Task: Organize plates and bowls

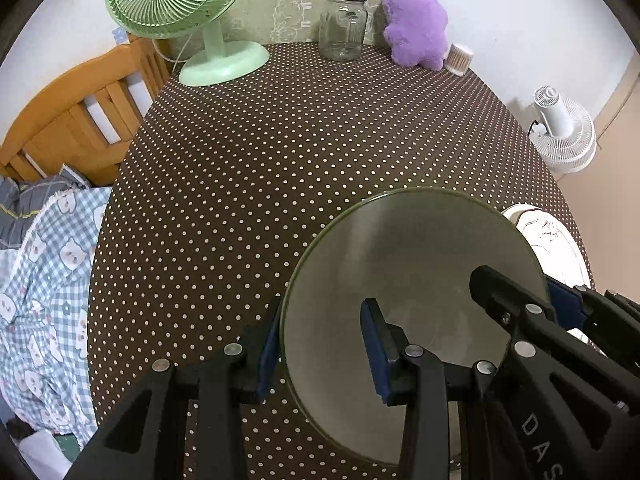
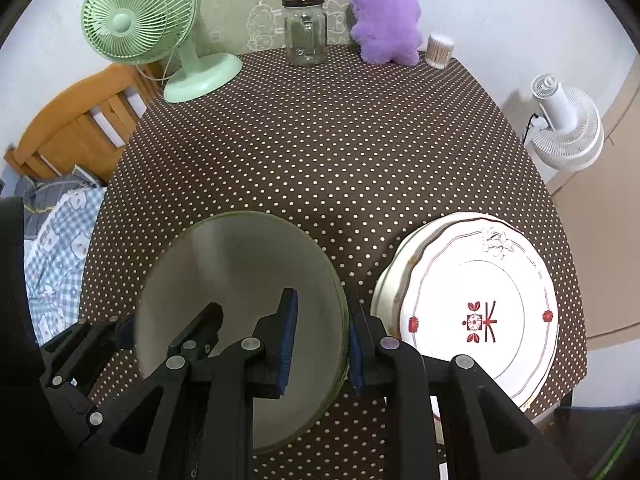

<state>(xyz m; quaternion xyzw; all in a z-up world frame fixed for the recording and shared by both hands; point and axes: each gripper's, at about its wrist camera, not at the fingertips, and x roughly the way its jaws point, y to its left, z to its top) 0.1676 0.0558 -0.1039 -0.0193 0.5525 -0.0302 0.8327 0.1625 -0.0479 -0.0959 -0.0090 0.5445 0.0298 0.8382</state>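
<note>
Both tools, left tool (image 1: 324, 344) and right tool (image 2: 320, 340), clamped on green bowl (image 2: 240, 272) rim; white plates (image 2: 480, 300) stacked at desk (image 2: 320, 140) right edge; bowl unplaced.

Steep close views (shared bowl (image 1: 416, 264))

We see a table (image 2: 320, 140) under a brown dotted cloth. Along its far edge stand a green fan (image 2: 140, 28), a glass jar (image 2: 305, 32), a purple plush toy (image 2: 386, 20) and a tub of cotton swabs (image 2: 439, 50); near right lies a stack of white plates (image 2: 480, 312).
</note>
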